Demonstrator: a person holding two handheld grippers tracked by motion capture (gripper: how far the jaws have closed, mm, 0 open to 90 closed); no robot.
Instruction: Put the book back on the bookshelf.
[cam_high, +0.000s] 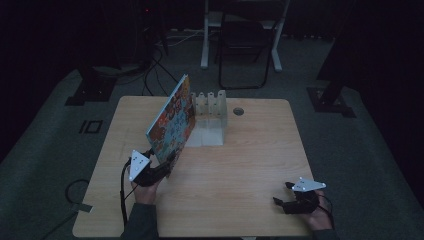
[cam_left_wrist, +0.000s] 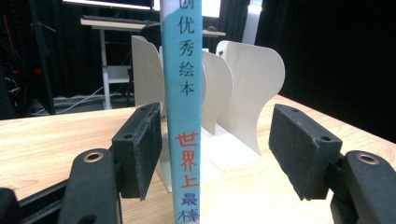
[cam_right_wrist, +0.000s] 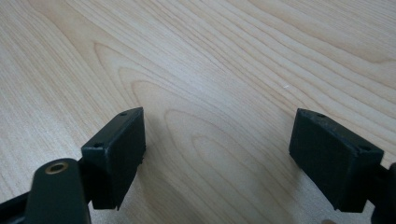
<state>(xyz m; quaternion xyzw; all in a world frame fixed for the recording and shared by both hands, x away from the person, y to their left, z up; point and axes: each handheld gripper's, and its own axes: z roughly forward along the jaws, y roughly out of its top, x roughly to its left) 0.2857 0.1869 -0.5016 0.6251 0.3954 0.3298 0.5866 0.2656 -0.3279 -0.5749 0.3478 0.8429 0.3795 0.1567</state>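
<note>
Looking down from the high view, a wooden table stood in a dim room, and the left gripper sat at the near lower corner of a colourful picture book that stood tilted on the tabletop, its far end leaning toward a white divider rack just beyond it. The right gripper rested well off to the other side, near the table's front edge, with its hand behind it. In the left gripper view, the book's blue spine rose upright between the two black jaws; the jaws were spread, the left pad lying close beside the spine and the right pad well clear of it, so nothing was clamped. The rack's white plates stood just behind the spine. In the right gripper view, the jaws gaped wide over bare wood grain, holding nothing.
</note>
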